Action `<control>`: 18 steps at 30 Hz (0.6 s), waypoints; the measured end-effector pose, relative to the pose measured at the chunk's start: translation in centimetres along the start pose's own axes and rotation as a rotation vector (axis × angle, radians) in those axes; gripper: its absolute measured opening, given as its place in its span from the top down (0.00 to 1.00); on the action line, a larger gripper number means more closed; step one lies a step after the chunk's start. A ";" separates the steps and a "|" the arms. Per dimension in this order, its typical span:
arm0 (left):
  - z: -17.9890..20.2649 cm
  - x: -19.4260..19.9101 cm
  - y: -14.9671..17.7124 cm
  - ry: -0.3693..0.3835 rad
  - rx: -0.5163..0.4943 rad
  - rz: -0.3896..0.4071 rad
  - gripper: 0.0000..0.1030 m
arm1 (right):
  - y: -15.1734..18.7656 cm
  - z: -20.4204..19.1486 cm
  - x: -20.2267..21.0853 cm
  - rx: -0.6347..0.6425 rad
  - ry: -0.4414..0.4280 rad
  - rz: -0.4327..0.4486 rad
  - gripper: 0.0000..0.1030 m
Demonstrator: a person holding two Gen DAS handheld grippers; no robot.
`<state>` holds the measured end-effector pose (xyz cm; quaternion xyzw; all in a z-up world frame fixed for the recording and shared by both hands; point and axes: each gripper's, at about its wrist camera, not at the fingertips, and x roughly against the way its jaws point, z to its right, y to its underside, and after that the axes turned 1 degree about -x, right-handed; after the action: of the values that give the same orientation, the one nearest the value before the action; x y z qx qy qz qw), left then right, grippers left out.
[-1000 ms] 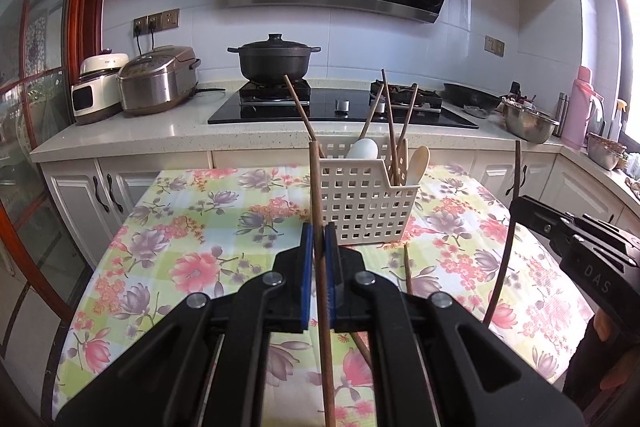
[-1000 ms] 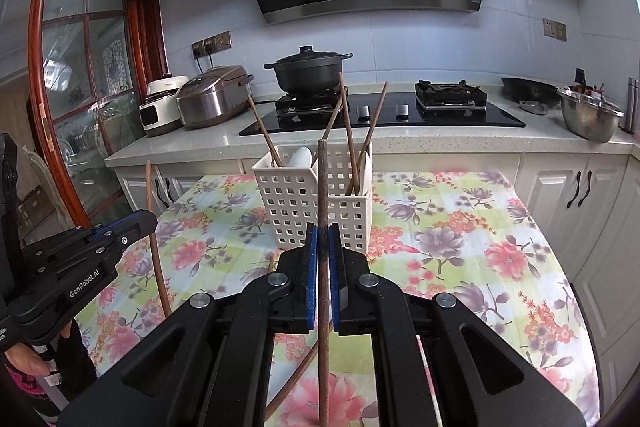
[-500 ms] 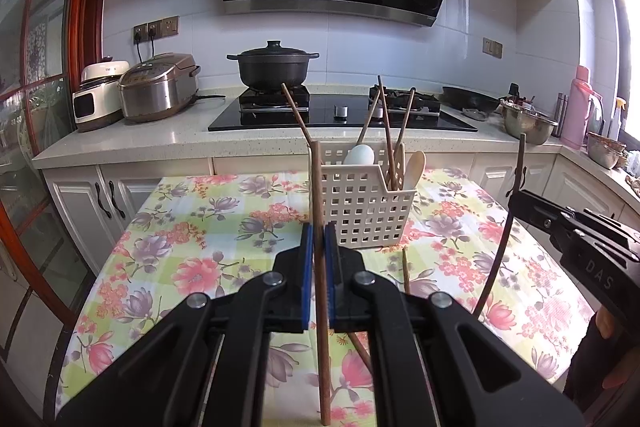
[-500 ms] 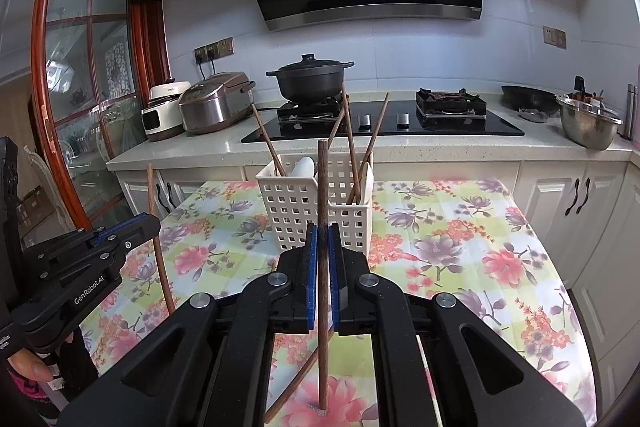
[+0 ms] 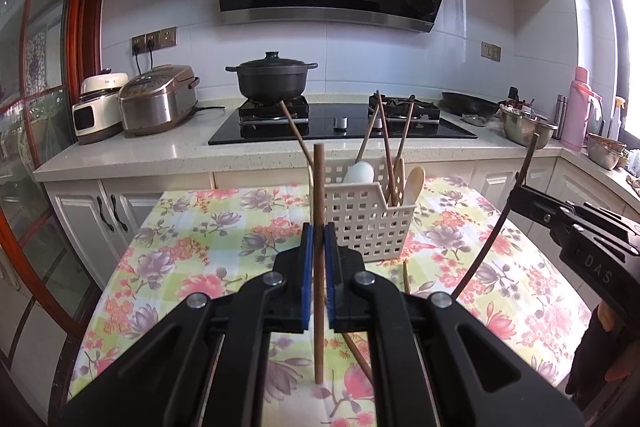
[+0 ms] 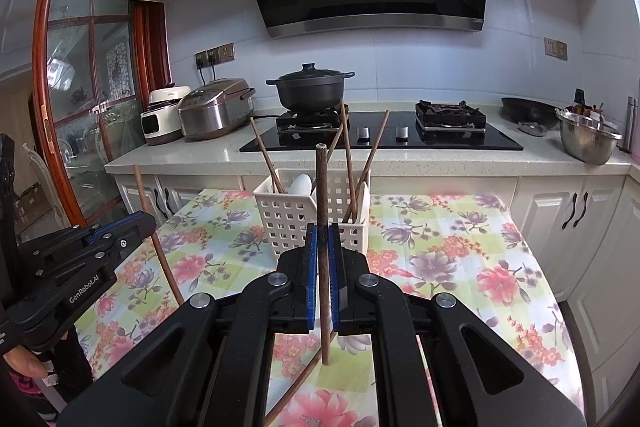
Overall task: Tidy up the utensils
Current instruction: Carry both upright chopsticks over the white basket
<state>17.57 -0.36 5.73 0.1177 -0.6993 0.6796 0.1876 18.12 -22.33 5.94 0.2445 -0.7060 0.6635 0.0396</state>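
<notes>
Two chopsticks, one per gripper: your left gripper [image 5: 316, 247] is clamped on an upright chopstick [image 5: 318, 187], your right gripper [image 6: 323, 251] on a darker chopstick [image 6: 321, 187]. The white basket [image 5: 368, 223] stands just ahead of both. Thin sticks could pivot between the pads and snag its rim or the utensils leaning inside; another chopstick [image 5: 406, 277] lies loose below.

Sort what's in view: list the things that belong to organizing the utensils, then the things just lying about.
Job: left gripper gripping a chopstick; right gripper gripping another chopstick; white basket; loose chopstick.

Lying about: black pot; rice cooker; steel bowl.
</notes>
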 end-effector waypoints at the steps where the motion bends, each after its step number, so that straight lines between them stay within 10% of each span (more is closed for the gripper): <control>1: -0.1 0.0 -0.3 0.006 0.001 0.001 0.94 | -0.3 0.0 0.0 0.003 0.001 0.004 0.94; 18: -1.0 -1.8 -13.0 0.042 -0.013 0.061 0.95 | -9.4 3.0 -3.7 -0.078 -0.021 0.029 0.94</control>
<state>24.76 -0.18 16.74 0.0809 -0.7028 0.6829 0.1820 25.93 -24.11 12.82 0.2395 -0.7353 0.6332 0.0320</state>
